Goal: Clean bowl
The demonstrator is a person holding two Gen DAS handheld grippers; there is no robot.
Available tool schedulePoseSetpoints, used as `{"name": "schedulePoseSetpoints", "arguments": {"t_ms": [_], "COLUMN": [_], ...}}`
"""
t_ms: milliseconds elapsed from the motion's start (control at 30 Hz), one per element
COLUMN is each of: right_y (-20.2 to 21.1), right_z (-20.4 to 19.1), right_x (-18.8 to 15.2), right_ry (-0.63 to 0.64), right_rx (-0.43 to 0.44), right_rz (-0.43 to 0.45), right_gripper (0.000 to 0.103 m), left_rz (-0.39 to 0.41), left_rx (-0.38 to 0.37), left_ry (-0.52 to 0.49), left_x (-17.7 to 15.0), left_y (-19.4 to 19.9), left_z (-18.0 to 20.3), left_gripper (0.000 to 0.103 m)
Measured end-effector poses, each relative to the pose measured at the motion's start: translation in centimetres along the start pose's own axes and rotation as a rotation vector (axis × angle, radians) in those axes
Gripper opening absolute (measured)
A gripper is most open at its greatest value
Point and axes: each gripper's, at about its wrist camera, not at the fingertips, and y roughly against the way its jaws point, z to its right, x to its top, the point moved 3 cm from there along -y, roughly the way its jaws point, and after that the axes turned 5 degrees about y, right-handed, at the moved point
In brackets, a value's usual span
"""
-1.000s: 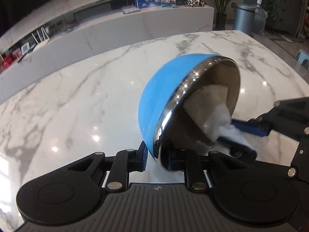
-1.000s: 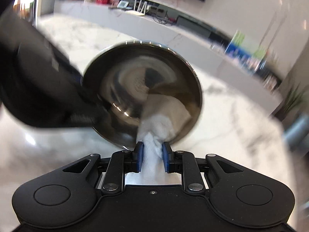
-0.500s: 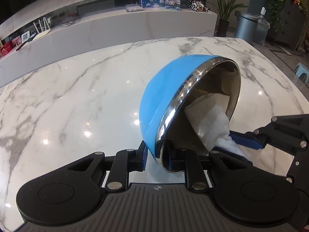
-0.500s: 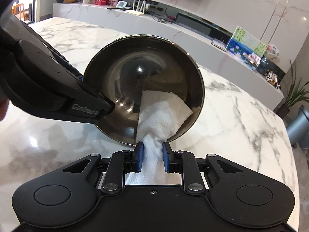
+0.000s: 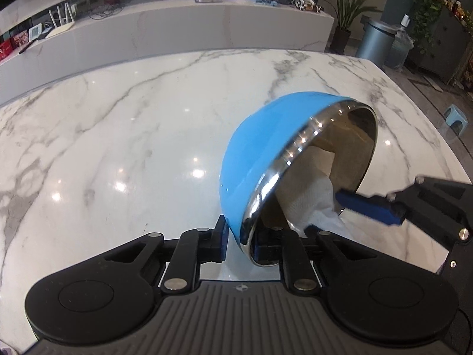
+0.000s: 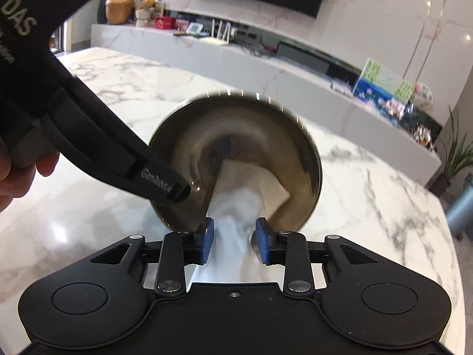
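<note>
Marble-veined white tabletop [image 5: 133, 136] lies wide and bare below. Blue-shelled steel bowl [image 5: 260, 153] hangs tilted above it, mouth toward your right gripper [image 6: 233, 238], rim pinched by your left gripper [image 5: 240, 241]. Right jaws look parted around the white paper towel [image 6: 251, 192]; whether they grip it, you cannot tell.

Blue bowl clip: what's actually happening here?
A person with a gripper in each hand is wiping a bowl. The left gripper is clamped on the rim of the blue bowl, holding it tilted on its side above the marble table, its steel inside facing the other tool. The right gripper grips a white paper towel whose free end is pressed against the lower inner wall. The right wrist view is motion-blurred, suggesting wiping is underway.
</note>
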Motion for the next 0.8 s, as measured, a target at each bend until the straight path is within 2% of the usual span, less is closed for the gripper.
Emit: {"name": "schedulePoseSetpoints", "arguments": {"t_ms": [333,433,600,800], "right_y": [-0.8,-1.1,-1.4,-1.3], "right_z": [0.6,0.5,0.9,1.5], "right_x": [-0.3,-0.4,-0.5,-0.7], "right_ry": [-0.064,-0.089,-0.124,-0.199], "right_rx": [0.044,0.073,0.098,0.137], "right_rz": [-0.034,-0.046,-0.059,-0.057], "right_gripper": [0.029,0.022,0.020,0.020], "left_rz": [-0.010,-0.012,-0.017,-0.060], "left_rx": [-0.002,-0.002,-0.003,-0.039], "left_ry": [-0.017,-0.022,-0.001,0.073], "left_x": [0.0,0.0,-0.2,-0.7], "left_y": [-0.1,-0.1,-0.4,-1.4], "left_z": [0.3,0.4,0.3,0.0], "left_gripper": [0.014,0.013,0.015,0.027]}}
